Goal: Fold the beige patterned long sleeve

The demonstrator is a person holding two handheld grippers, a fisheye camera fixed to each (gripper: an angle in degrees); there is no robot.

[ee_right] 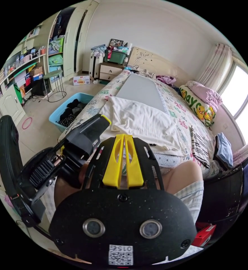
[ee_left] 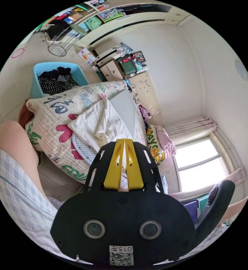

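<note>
Cream garment [ee_right: 142, 121], presumably the long sleeve of the task, lies rumpled near the centre of the right gripper view, on the near end of the quilted bedspread [ee_right: 182, 112]; I can make out no pattern on it from here. In the left gripper view the same cloth [ee_left: 97, 123] sits at centre left, just above my left gripper [ee_left: 124, 143], whose yellow jaws stand closed with only a sliver between them; whether cloth is caught in that sliver I cannot tell. My right gripper [ee_right: 124, 138] is likewise drawn narrow, its tips low over the garment's near edge, nothing visibly held. I judge both tongs are poised at the near hem because that edge is the natural place to lift and spread the piece; folding has not begun. A grey board [ee_right: 140, 90] lies on the bed beyond the garment, probably as a flat folding surface. The blue basket [ee_right: 69, 111] of dark clothes stands on the floor at centre left. Large printed characters cover the bedspread, and the yellow pillow [ee_right: 198, 105] carries letters, partly hidden.
</note>
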